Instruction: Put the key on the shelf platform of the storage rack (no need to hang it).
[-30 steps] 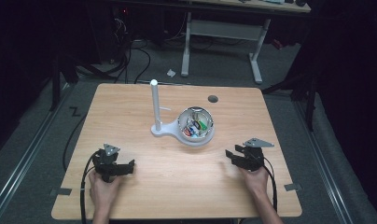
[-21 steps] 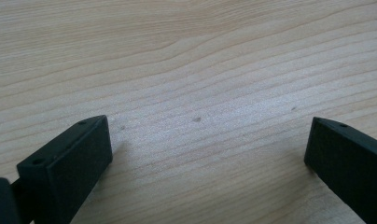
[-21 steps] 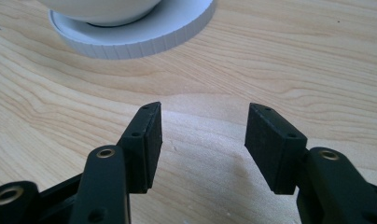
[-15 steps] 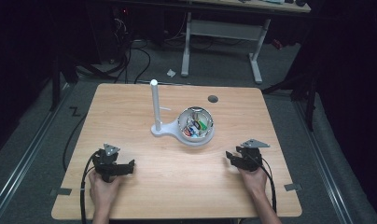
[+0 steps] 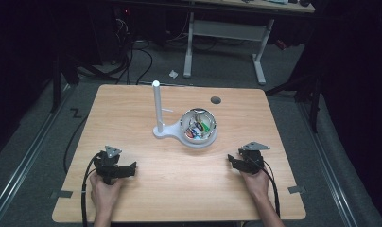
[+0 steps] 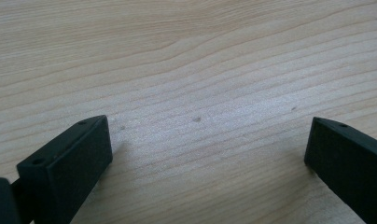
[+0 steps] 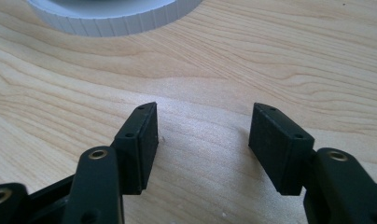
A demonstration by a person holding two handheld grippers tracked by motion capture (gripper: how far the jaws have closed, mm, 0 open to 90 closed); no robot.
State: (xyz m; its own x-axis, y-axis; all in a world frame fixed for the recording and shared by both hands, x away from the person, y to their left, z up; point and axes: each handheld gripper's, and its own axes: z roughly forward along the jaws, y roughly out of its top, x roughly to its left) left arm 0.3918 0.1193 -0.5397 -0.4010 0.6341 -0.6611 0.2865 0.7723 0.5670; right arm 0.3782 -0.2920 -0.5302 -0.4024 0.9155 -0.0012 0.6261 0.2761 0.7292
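Both jaws spread wide and empty, the left hand-held gripper [image 5: 114, 165] and right hand-held gripper [image 5: 246, 161] rest on the light wooden table [image 5: 146, 198]. Ahead between them, the white stand's post [image 5: 157, 108] points straight up beside its round bowl [image 5: 198, 126] of small coloured items.

My light wooden table [image 5: 132, 109] carries a white stand [image 5: 160, 127] with an upright post, and its round bowl [image 5: 198, 126] holds small colourful items.

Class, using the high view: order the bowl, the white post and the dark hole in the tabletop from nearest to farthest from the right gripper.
1. Bowl, mid-table, left of the right gripper.
2. Hole, toward the far edge.
3. White post, left of the bowl.
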